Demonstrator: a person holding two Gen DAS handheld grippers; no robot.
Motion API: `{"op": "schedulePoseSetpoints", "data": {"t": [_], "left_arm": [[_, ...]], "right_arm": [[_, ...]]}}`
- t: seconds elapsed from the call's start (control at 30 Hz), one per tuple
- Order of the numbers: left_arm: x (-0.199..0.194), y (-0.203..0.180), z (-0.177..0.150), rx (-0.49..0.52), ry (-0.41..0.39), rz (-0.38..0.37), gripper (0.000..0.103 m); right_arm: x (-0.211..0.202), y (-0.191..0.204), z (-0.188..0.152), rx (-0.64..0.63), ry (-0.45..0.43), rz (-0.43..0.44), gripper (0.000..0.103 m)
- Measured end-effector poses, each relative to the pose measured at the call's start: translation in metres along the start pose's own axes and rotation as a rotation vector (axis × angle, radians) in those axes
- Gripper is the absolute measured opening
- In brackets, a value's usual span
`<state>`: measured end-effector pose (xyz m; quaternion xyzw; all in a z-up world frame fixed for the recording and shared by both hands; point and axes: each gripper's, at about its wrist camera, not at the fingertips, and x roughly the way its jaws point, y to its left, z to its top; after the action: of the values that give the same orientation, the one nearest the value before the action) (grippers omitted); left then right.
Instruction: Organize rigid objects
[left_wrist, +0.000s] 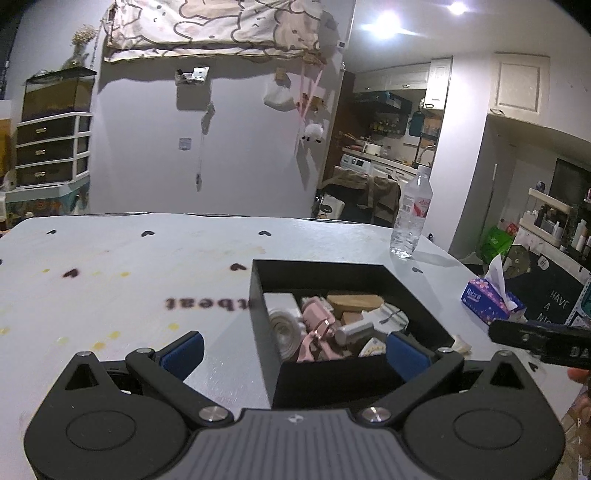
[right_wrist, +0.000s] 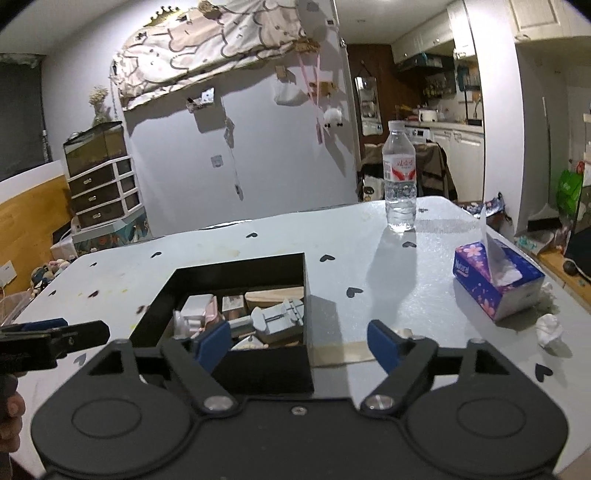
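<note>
A black open box (left_wrist: 424, 306) stands on the pale table and holds several small rigid items: a wooden block (left_wrist: 354, 301), a pink piece (left_wrist: 319, 314), a grey part (left_wrist: 354, 330) and a white roll (left_wrist: 282, 326). The same box (right_wrist: 258, 369) shows in the right wrist view. My left gripper (left_wrist: 293, 349) is open and empty, its jaws either side of the box's near left corner. My right gripper (right_wrist: 299, 341) is open and empty, over the box's near right corner. A flat pale strip (right_wrist: 343, 352) lies on the table beside the box, between my right fingers.
A water bottle (right_wrist: 399, 181) stands at the table's far right. A purple tissue box (right_wrist: 495, 280) sits on the right edge, with crumpled tissues (right_wrist: 550, 328) near it. The table (left_wrist: 129, 295) has heart marks and printed letters. Drawers stand far left beyond the table.
</note>
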<state>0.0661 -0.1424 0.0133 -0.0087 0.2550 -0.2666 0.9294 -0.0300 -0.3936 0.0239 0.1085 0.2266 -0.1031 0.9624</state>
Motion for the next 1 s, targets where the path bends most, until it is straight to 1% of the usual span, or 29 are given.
{"op": "schedulePoseSetpoints", "data": {"t": [0.17, 0.37, 0.6, 0.7, 1.0], "left_arm": [[-0.016, 0.0, -0.014, 0.014, -0.028, 0.025, 0.103], [-0.032, -0.001, -0.025, 0.032, -0.058, 0.049, 0.103], [-0.047, -0.003, -0.035, 0.04, -0.085, 0.061, 0.103], [-0.051, -0.004, -0.038, 0.045, -0.088, 0.067, 0.103], [-0.06, -0.003, -0.042, 0.041, -0.103, 0.069, 0.103]], "right_arm": [[-0.019, 0.005, -0.013, -0.02, -0.05, -0.015, 0.097], [-0.034, 0.011, -0.026, -0.042, -0.1, -0.029, 0.102], [-0.045, 0.019, -0.038, -0.084, -0.133, -0.054, 0.103], [-0.049, 0.021, -0.04, -0.091, -0.136, -0.038, 0.103], [-0.054, 0.027, -0.044, -0.103, -0.138, -0.028, 0.103]]}}
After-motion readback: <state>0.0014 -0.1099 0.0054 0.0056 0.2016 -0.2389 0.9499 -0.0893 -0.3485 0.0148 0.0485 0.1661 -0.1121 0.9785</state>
